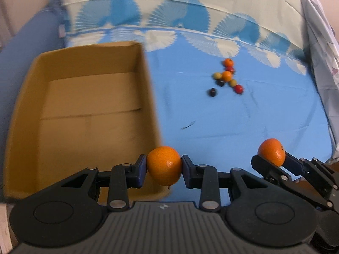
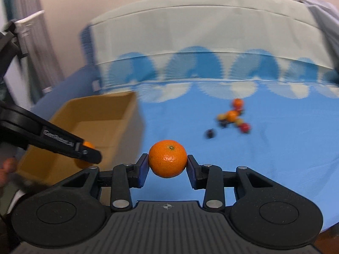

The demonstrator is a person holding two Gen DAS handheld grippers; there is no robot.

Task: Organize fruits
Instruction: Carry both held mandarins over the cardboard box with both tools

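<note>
The left gripper (image 1: 164, 166) was seen closed on a mandarin (image 1: 164, 165), its blue pads (image 1: 141, 170) pressed against both sides of the fruit, the jaws only as wide as the fruit; it was held above the near right corner of an open cardboard box (image 1: 27, 110), whose floor showed only its folded flaps; the right gripper (image 2: 167, 162) was likewise clamped on a second mandarin (image 2: 167, 158), stem end upward, held over the blue cloth (image 2: 275, 158) just to the right of the box; the remaining fruits (image 1: 227, 77) were left in a small cluster well apart on the cloth, two orange, two red, two yellowish and two dark; one dark fruit (image 1: 212, 92) lay slightly aside from the rest; much of the scene was blurred.
</note>
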